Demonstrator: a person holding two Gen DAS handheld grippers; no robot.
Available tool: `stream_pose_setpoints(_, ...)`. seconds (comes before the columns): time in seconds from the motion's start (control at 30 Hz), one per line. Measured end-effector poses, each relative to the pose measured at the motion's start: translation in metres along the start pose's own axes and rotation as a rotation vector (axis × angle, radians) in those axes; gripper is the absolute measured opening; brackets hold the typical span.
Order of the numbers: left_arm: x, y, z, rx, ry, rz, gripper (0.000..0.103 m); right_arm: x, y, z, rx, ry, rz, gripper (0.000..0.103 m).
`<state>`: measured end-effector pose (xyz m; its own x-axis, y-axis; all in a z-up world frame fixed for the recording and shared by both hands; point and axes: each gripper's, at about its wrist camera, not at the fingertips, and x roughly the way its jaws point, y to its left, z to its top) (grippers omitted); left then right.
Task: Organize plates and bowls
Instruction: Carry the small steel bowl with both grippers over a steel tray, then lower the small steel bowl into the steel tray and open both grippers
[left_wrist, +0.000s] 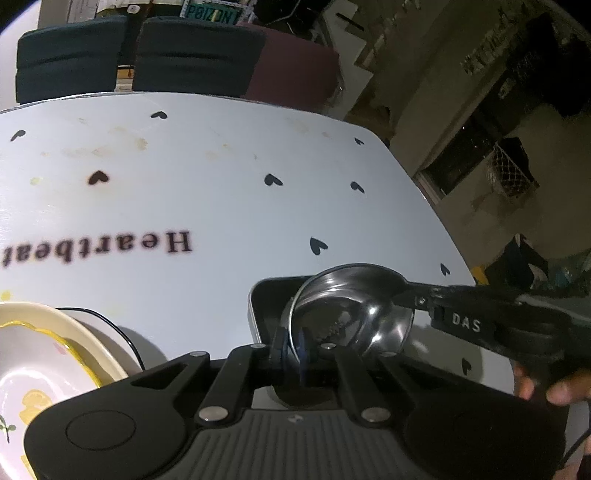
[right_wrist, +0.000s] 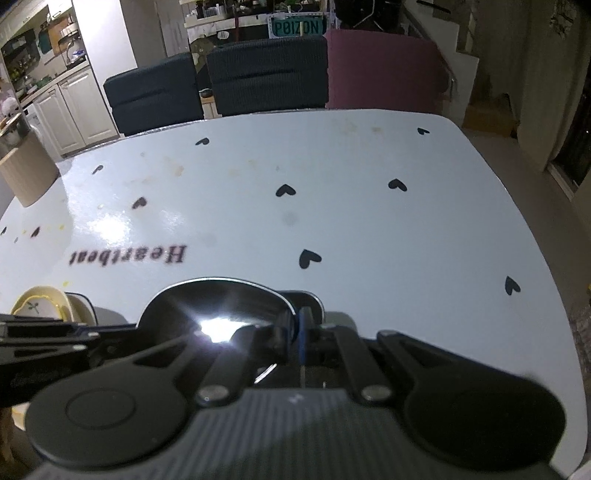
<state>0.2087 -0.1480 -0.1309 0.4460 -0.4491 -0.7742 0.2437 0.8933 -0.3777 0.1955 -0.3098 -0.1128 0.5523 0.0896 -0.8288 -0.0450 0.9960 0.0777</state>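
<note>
A shiny steel bowl (left_wrist: 351, 310) is held over a dark rectangular tray (left_wrist: 269, 299) on the white table (left_wrist: 221, 192). My left gripper (left_wrist: 291, 349) is shut on the bowl's near rim. My right gripper (left_wrist: 410, 291) comes in from the right and is shut on the bowl's far-right rim. In the right wrist view the steel bowl (right_wrist: 218, 306) fills the middle, my right gripper (right_wrist: 293, 326) pinches its rim, and the left gripper (right_wrist: 92, 334) reaches in from the left. A cream bowl (left_wrist: 55, 350) with yellow flower print sits at the left, also in the right wrist view (right_wrist: 40, 304).
The table carries black hearts and the word "Heartbeat" (right_wrist: 127, 255). Dark chairs (right_wrist: 207, 81) and a maroon chair (right_wrist: 380, 70) stand along the far edge. A beige cylindrical container (right_wrist: 26, 170) stands at the far left. The table's right edge drops to the floor.
</note>
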Motion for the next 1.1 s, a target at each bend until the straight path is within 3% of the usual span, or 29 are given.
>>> stream_pose_setpoints(1.1,0.016,-0.004,-0.008,0.058,0.074,-0.030,0.011,0.046,0.008,0.016,-0.027,0.123,-0.070,0.013)
